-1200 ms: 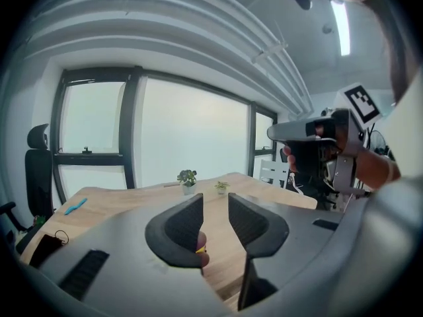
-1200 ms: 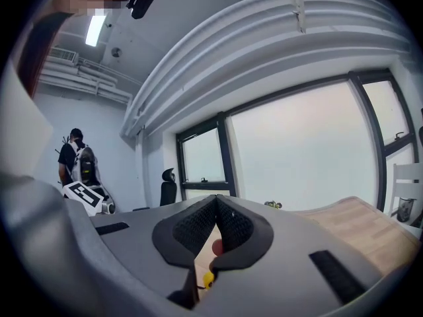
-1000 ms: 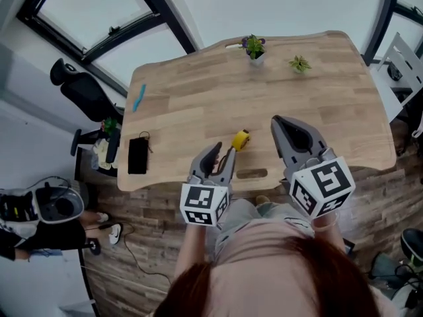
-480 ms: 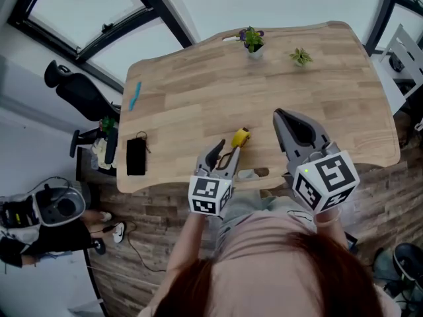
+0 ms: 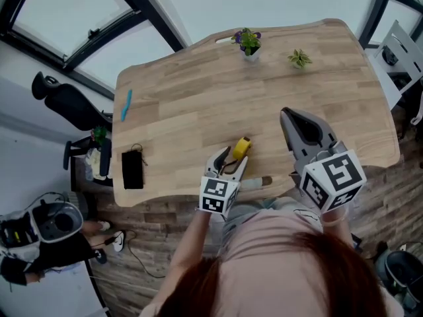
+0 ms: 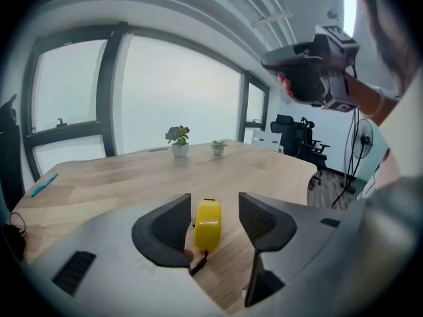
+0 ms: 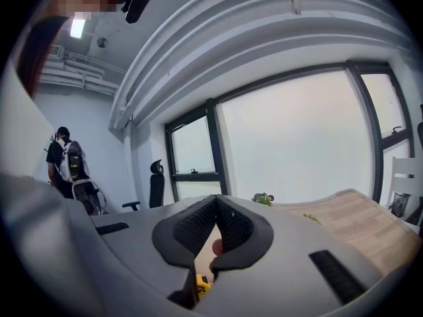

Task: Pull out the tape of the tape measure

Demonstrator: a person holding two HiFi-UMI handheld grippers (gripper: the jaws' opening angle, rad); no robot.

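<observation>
A small yellow tape measure (image 5: pixel 241 146) with a dark wrist strap stands on edge near the front of the wooden table (image 5: pixel 192 98). My left gripper (image 5: pixel 229 158) is low over the table just in front of it. In the left gripper view the tape measure (image 6: pixel 207 224) stands between the two pads with gaps on both sides. These jaws have just been opening, and the left gripper (image 6: pixel 215 211) is open. My right gripper (image 5: pixel 291 117) hovers to the right of the tape measure, shut and empty. Below the closed pads of the right gripper (image 7: pixel 215 228), a bit of the tape measure (image 7: pixel 200 282) shows.
Two small potted plants (image 5: pixel 249 43) (image 5: pixel 299 59) stand at the table's far edge. A blue pen (image 5: pixel 125 104) and a black pouch (image 5: pixel 132 169) lie at the left end. An office chair (image 5: pixel 63 101) stands left of the table. A person with a backpack (image 7: pixel 66 160) stands in the background.
My left gripper has sunk towards the table and closed in on the tape measure, and its jaws have spread wider. The right gripper has shifted slightly and stayed shut.
</observation>
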